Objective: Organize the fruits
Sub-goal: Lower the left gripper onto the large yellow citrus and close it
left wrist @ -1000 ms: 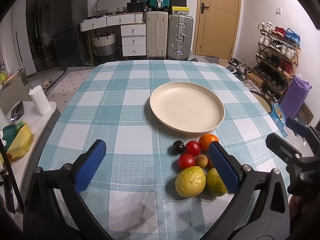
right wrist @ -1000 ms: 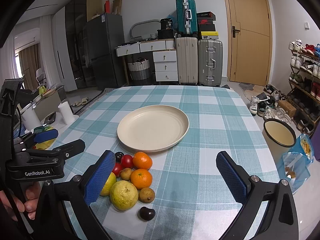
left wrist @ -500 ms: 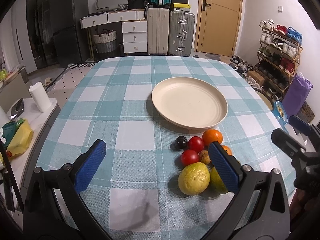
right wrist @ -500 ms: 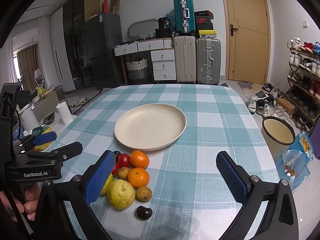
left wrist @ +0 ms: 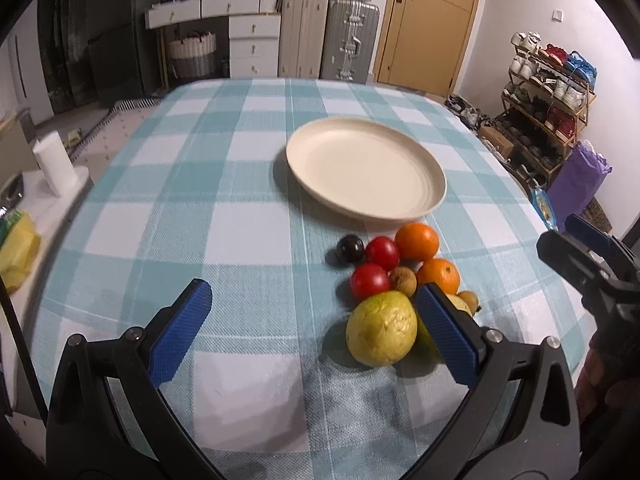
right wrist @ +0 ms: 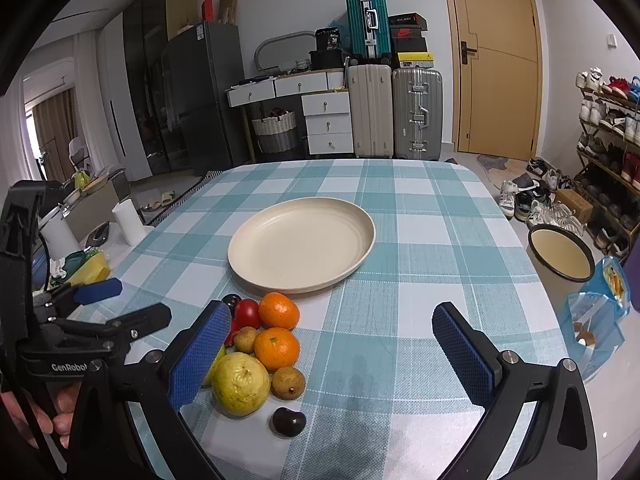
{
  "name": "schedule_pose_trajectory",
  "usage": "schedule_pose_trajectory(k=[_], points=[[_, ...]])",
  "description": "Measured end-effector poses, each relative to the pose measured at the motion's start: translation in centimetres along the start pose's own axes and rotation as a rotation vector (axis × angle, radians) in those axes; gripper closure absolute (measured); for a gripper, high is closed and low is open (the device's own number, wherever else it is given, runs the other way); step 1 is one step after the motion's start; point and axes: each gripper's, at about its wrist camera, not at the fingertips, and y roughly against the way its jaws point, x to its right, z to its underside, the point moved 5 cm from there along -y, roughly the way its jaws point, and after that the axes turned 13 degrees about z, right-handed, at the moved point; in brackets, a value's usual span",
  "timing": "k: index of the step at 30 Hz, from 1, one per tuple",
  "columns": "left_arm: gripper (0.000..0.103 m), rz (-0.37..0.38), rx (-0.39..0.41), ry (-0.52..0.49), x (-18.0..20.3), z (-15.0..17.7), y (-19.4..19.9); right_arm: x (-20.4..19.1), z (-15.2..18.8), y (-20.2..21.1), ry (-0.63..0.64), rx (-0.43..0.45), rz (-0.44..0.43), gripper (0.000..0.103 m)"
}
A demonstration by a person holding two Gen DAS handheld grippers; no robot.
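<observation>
Tabletop: teal-and-white checked cloth (left wrist: 248, 208) over a rounded tabletop, with suitcases, white drawers and a wooden door behind.
Plate: round cream plate (right wrist: 302, 250) mid-tabletop, holding nothing.
Fruit cluster: heaped on the cloth just in front of the plate, none on it.
Large fruit: bumpy yellow-green round fruit (left wrist: 381, 328) at the near edge of the heap.
Oranges: one orange (left wrist: 417, 241) just beside the plate rim, a second orange (left wrist: 438, 276) nearer, touching the first.
Tomatoes: two red tomatoes (left wrist: 370, 281), side by side left of the oranges.
Dark fruits: small glossy black fruit (left wrist: 349, 248) by the far tomato; a dark heart-shaped fruit (right wrist: 289, 421) lies apart at the near side.
Brown fruits: small brown round fruit (right wrist: 288, 383) and another (right wrist: 245, 339) tucked among the rest.
Hidden: a further yellow-green fruit (right wrist: 214, 362) is mostly covered by gripper pads in both views; its kind is unclear.
Left gripper (left wrist: 314, 334): spread wide, holding nothing, above the cloth, its right pad in front of the heap.
Right gripper (right wrist: 330, 356): spread wide, holding nothing, its left pad over the heap's left edge.
Floor: cream-lined bin (right wrist: 561, 253) right of the tabletop.
</observation>
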Motion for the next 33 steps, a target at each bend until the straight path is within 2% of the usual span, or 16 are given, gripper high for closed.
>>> schedule_pose_trajectory(k=[8, 16, 22, 24, 33], points=[[0.002, 0.119, -0.072, 0.071, -0.6, 1.5, -2.5, -0.1, 0.5, -0.8, -0.002, -0.020, -0.002, 0.000], [0.018, 0.245, -0.135, 0.144, -0.9, 2.4, -4.5, -0.1, 0.9, -1.7, -0.002, -0.041, -0.004, 0.000], [0.044, 0.372, -0.168, 0.193, -0.4, 2.8, -5.3, -0.2, 1.1, -2.1, -0.002, -0.050, -0.007, 0.000], [0.058, 0.426, -0.181, 0.223, -0.3, 2.9, -5.6, -0.2, 1.1, -2.1, 0.000, -0.051, -0.010, 0.000], [0.058, 0.452, -0.179, 0.247, -0.7, 2.7, -6.2, -0.9, 1.5, -1.8, 0.020, -0.054, -0.055, 0.000]])
